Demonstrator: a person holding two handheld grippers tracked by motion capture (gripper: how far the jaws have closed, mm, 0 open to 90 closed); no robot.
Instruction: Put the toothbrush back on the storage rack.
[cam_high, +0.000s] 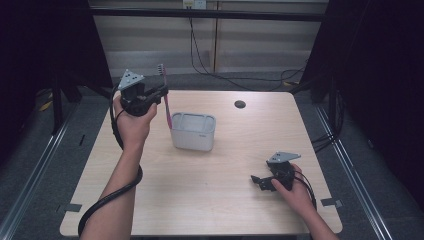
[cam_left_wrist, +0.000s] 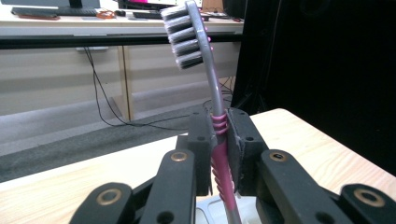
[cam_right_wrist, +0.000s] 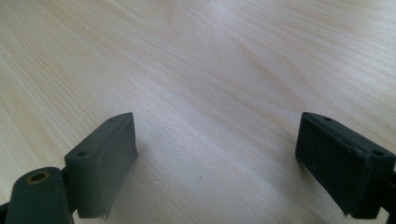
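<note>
- Left gripper (cam_high: 161, 95), raised over the table's far left part: its jaws are clenched on a toothbrush (cam_high: 166, 102), which stands nearly upright with the bristled head up and the lower handle hanging toward the holder.
- Toothbrush, seen from the left gripper view (cam_left_wrist: 215, 107): the pads (cam_left_wrist: 201, 144) bite on the ribbed pink grip section, just below the grey neck (the ribs should resist sliding). Judged light and stiff along its length, though the thin neck would likely flex if pressed sideways; the smooth grey plastic looks slippery, so the ribbed pink zone is the sensible place to hold.
- Holder (cam_high: 193, 131), a white open-topped rectangular container near the table's middle: the handle's lower end (cam_high: 169, 121) sits at its left rim; whether it is inside or just above cannot be told. Judged light and rigid, so a sideways nudge from the brush could shift or tip it.
- Table (cam_high: 225, 200), pale wood-grain top, with a dark round grommet (cam_high: 240, 104) near the far edge.
- Right gripper (cam_high: 261, 181), resting low on the table at the near right, well apart from the holder: its jaws stand released (wide gap, bare wood between them in the right gripper view (cam_right_wrist: 212, 163)).
</note>
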